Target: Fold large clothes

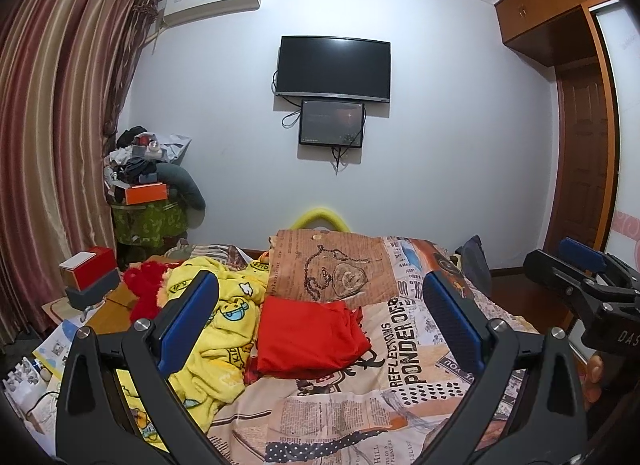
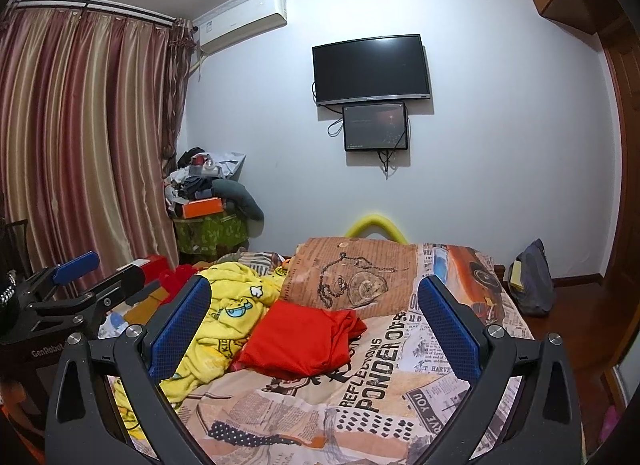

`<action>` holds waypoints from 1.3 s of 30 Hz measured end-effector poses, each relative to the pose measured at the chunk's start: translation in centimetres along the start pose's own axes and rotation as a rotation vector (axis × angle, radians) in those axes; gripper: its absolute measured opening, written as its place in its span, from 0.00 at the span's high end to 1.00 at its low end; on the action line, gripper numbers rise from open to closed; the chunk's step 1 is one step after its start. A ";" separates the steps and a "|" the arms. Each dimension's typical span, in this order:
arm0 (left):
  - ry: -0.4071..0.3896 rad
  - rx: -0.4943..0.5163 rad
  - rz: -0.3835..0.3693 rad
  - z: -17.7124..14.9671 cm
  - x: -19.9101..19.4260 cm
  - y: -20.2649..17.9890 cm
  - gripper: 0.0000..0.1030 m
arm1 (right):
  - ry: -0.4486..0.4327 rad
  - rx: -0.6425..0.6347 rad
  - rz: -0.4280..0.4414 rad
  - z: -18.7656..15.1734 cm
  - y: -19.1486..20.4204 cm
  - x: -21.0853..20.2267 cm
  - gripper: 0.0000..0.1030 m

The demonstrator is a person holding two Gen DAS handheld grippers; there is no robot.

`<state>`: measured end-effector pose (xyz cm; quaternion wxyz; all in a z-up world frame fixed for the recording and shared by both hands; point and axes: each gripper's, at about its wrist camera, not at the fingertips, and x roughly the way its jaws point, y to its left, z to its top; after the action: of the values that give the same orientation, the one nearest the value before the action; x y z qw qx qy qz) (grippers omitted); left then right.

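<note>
Both claws hang above the near end of a bed (image 1: 420, 405) covered in a newspaper-print quilt. The left claw (image 1: 320, 317) is spread wide with nothing between its blue pads (image 1: 188, 325); the right claw (image 2: 314, 321) is equally wide open and empty.

The folded red garment (image 1: 310, 337) lies on the quilt in a rough rectangle, its left and near edges fairly straight, its right edge bunched and ruffled. In each wrist view it sits between the two fingers and beyond the tips, touched by neither claw. Its left edge runs just beside a crumpled yellow cartoon-print blanket (image 1: 216, 329), which is heaped along the bed's left side. Its far edge meets a brown pillow (image 1: 332, 265) printed with a pocket watch.

To the right of the garment and in front of it the quilt lies open and mostly flat as far as the bed's right edge.

From the left wrist view the right claw shows at the far right edge, off the bed's side. Left of the bed, a red box (image 1: 90, 267) sits on a cluttered tabletop (image 1: 116, 305) near the striped curtains (image 1: 52, 125).
</note>
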<state>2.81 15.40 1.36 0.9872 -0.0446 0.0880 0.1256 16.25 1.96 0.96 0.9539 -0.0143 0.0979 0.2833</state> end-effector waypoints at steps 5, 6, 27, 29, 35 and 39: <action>0.000 0.007 -0.003 -0.1 0.0 -0.3 0.01 | 0.006 0.004 0.002 -0.1 -0.2 -0.1 0.00; -0.002 0.010 -0.002 0.0 -0.1 -0.4 0.01 | 0.006 0.005 0.001 -0.1 -0.2 -0.2 0.00; 0.023 0.008 -0.047 0.2 0.3 -0.7 0.01 | 0.000 0.015 -0.007 0.1 -1.1 -0.5 0.00; 0.018 0.007 -0.045 0.3 0.3 -0.6 0.01 | 0.000 0.017 -0.004 0.1 -1.1 -0.5 0.00; 0.026 0.006 -0.063 0.1 0.4 -0.8 0.01 | -0.009 0.026 -0.010 0.3 -1.3 -0.6 0.00; 0.029 -0.006 -0.065 0.0 0.5 -0.7 0.01 | -0.006 0.026 -0.012 0.3 -1.4 -0.6 0.00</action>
<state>3.43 14.86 1.35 0.9892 -0.0523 0.1004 0.0932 16.59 0.54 1.31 0.9559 -0.0014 0.0987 0.2765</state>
